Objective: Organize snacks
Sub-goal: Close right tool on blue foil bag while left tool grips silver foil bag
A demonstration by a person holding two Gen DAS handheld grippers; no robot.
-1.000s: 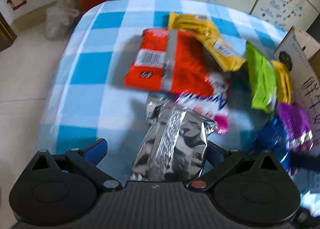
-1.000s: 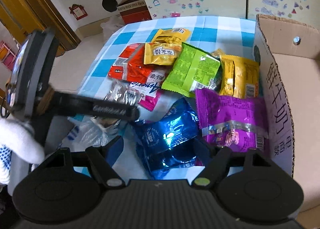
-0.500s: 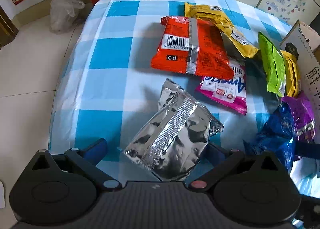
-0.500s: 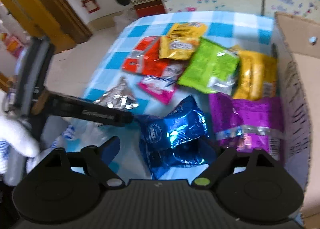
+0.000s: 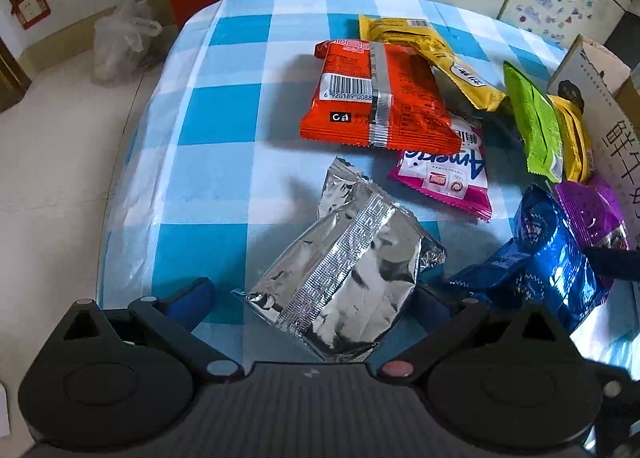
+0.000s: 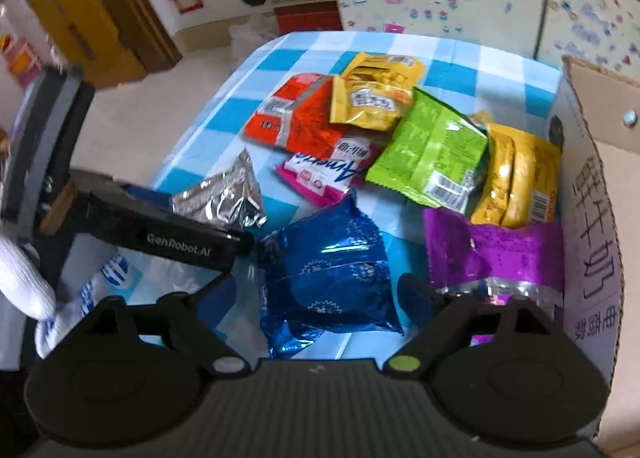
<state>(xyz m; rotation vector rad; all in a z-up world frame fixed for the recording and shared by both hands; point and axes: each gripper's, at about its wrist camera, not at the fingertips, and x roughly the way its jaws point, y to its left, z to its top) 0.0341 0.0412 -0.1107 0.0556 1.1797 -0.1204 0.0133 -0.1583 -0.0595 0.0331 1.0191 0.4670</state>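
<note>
While both wrist cameras look down on the checked blue-and-white desk (image 5: 224, 162), I see my left hand-held gripper (image 5: 316, 300) spread wide, its blue fingers standing either side of the silver foil packet (image 5: 344, 278) at the lower middle of the left wrist frame. The left finger is clear of the foil; the right one is partly hidden behind the packet, so I cannot tell for sure whether it touches.

My right hand-held gripper (image 6: 320, 290) has just been opening, and its jaws stand apart around the blue foil packet (image 6: 328, 278) at the lower centre of the right wrist frame, with a gap showing on each side of the bag. That packet lies on the desk.

Just right of it lies a purple packet (image 6: 496, 254), against the wall of the cardboard box (image 6: 596, 218) at the right edge. Above that sit a yellow-orange packet (image 6: 520, 178) and a green packet (image 6: 432, 154). Toward the upper middle, two yellow packets (image 6: 372, 94) overlap an orange-red packet (image 6: 300, 126), which covers part of a pink-and-white packet (image 6: 324, 174).

A white-gloved hand (image 6: 24, 282) shows at the lower left edge of the right wrist frame, slightly blurred.
</note>
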